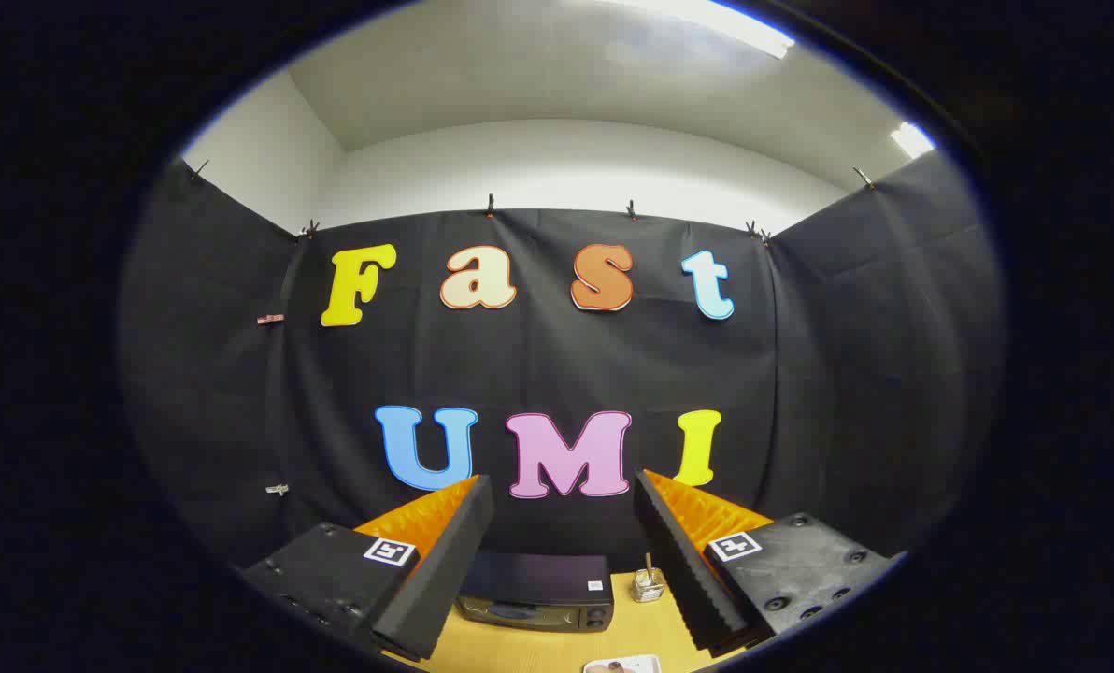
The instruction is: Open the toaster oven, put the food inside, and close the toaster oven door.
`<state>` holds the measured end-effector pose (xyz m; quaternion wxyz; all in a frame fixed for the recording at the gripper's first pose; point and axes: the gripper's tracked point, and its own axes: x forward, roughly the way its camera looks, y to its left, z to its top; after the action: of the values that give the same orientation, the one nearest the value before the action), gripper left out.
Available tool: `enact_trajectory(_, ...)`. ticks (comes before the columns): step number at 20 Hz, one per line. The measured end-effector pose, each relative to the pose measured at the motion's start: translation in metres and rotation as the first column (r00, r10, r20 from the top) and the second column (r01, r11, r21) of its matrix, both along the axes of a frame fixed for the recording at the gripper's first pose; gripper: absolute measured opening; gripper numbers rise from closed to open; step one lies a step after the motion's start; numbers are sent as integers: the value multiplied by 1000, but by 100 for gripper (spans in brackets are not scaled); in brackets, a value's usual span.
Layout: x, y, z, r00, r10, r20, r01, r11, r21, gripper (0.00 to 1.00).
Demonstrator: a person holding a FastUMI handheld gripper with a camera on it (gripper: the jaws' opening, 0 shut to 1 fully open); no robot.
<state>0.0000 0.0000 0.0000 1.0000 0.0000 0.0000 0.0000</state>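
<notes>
Fingers [468,533] spread wide, gripping nothing, raised well above the table [520,645]. Toaster oven [536,591] at 6 o'clock between them, well beyond, door shut, long axis crosswise. Small jar [649,584] just beside at 3 o'clock; food [624,665] nearer, at 5.

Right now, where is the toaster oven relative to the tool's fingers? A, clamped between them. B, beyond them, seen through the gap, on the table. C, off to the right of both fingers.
B: the toaster oven sits on the table beyond the open tool, framed by its spread fingers.
</notes>
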Motion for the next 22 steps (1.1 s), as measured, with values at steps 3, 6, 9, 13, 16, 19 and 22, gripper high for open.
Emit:
enact_trajectory(3,1,0,2,1000,5,13,-5,1000,5,97)
enact_trajectory(6,1,-4,-1,1000,-6,5,6,1000,-17,97)
enact_trajectory(9,2,2,-1,1000,7,-1,-7,1000,9,98)
enact_trajectory(13,2,-4,-2,1000,1,-3,-1,1000,-7,97)
enact_trajectory(16,2,-4,-1,1000,0,-2,0,1000,1,97)
enact_trajectory(19,2,-8,0,1000,-6,3,6,1000,-1,97)
enact_trajectory(22,4,-14,1,1000,-25,10,25,1000,16,97)
